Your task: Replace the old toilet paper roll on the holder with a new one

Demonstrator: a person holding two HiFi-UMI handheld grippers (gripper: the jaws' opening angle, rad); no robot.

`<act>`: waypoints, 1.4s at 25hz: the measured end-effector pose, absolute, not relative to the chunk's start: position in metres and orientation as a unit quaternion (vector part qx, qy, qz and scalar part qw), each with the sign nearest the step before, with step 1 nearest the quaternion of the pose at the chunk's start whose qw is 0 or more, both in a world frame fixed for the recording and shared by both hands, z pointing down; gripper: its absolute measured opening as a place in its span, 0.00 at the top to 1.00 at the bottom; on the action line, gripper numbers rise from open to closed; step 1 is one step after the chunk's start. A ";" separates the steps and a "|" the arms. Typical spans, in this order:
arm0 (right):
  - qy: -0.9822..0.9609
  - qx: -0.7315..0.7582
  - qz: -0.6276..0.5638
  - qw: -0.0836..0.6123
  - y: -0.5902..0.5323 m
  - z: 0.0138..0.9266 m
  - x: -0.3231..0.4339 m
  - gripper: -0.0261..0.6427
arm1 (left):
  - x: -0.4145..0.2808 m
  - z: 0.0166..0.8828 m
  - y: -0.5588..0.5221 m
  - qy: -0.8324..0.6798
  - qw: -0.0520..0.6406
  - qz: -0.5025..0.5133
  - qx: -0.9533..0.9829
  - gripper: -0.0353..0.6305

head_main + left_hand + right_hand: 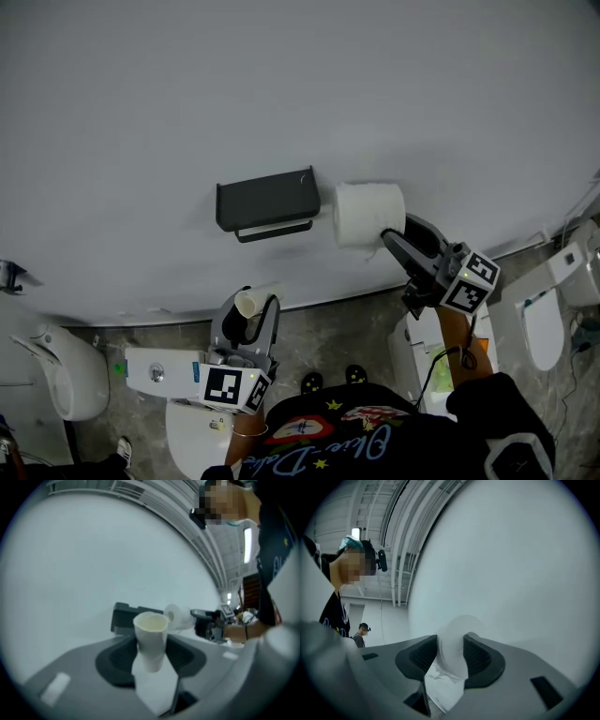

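The right gripper has its jaws clamped on the new roll just right of the holder (on the far wall), while the left gripper, nearer, pinches the cardboard tube between its jaws.

Operator with hand-held rig, seen from above.
Black top with pale script lettering, yellow stars and a red-and-white print; grey-jawed left gripper and right gripper, a black-and-white marker cube on each; thin black cable under the right one.
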State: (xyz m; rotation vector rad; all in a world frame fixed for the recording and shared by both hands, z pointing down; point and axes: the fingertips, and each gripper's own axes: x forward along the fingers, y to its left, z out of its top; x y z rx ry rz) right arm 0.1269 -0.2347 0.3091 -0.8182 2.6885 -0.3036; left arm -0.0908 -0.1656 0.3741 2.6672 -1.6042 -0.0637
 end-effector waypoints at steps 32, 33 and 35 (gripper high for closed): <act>0.959 -0.223 -0.144 0.098 -0.258 0.381 -0.021 0.69 | -0.124 0.382 -0.153 -0.548 0.018 -0.013 0.836 0.67; 0.959 -0.225 -0.142 0.097 -0.258 0.382 -0.021 0.69 | -0.123 0.382 -0.154 -0.547 0.018 -0.013 0.837 0.67; 0.959 -0.228 -0.139 0.092 -0.258 0.383 -0.021 0.68 | -0.122 0.382 -0.155 -0.544 0.019 -0.012 0.839 0.67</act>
